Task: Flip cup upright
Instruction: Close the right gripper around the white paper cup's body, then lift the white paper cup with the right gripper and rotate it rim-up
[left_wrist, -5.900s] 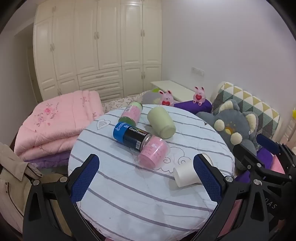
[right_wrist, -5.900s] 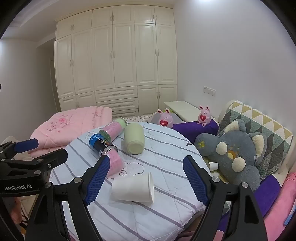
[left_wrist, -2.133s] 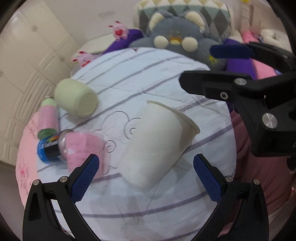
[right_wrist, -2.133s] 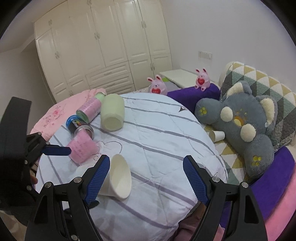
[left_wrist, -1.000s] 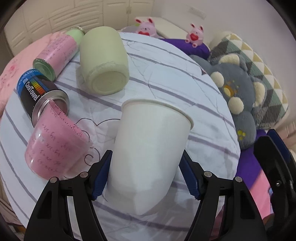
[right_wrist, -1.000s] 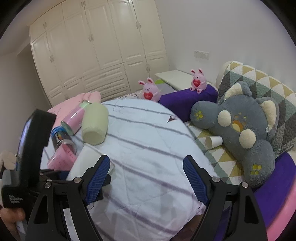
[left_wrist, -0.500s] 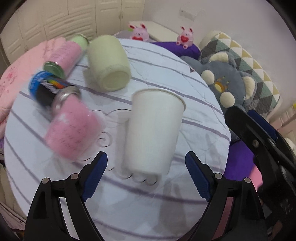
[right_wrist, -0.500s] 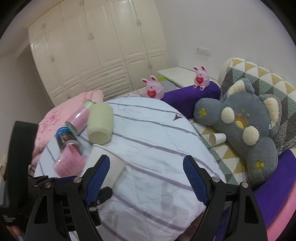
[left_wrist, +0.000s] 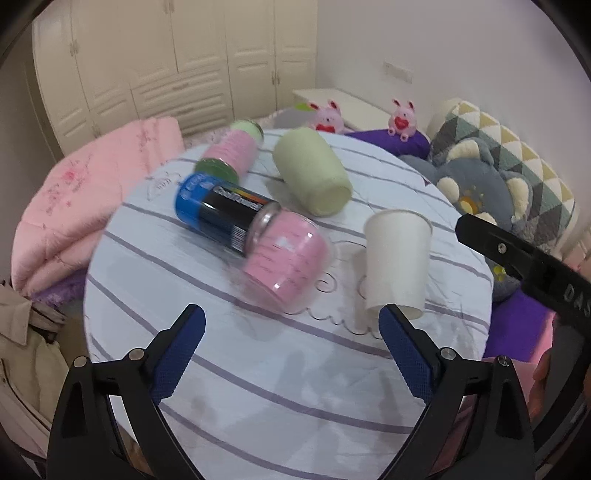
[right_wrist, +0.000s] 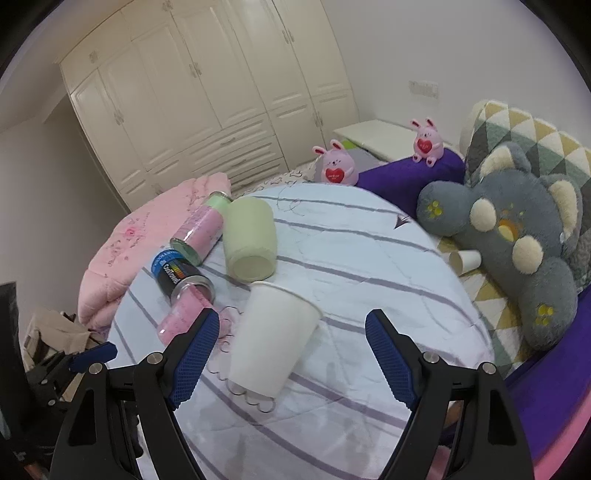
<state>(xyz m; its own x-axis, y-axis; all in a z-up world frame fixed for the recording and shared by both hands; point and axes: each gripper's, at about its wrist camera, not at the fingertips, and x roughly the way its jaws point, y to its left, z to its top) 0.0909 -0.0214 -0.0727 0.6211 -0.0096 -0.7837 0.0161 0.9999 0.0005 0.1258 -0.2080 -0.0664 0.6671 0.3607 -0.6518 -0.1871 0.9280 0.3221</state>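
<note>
Since the white paper cup (left_wrist: 397, 264) already stands on its base with its open rim up, on the striped round table (left_wrist: 258, 387), the flip looks done as far as that cup goes — what counts next is how it lies from each claw. From the left gripper (left_wrist: 291, 354) the cup sits ahead and to the right, just beyond the right blue pad, outside the gap between the fingers; its long axis runs vertical, crosswise to the reach. From the right gripper (right_wrist: 291, 354) the same cup (right_wrist: 275, 338) stands ahead and left of centre, close to the left pad but, as far as I can tell, not touching it. Both claws are spread wide and hold nothing, and each seems about equally near, with the right one better lined up on it. Counting the containers on the table: one white paper cup upright, and four lying on their sides — a pale green cup (left_wrist: 314, 171), a clear cup with pink filling (left_wrist: 290, 267), a blue-and-black can (left_wrist: 218, 206) whose mouth end meets that pink cup, and a pink bottle with a green cap (left_wrist: 231, 153). If another is to be righted, the pink cup lies almost straight ahead of the left claw, its axis slanting away to the left. Off the table there is a second small paper cup (right_wrist: 465, 260) on its side by the one grey plush toy (right_wrist: 517, 236), plus two pink bunny toys (right_wrist: 336, 166).
</note>
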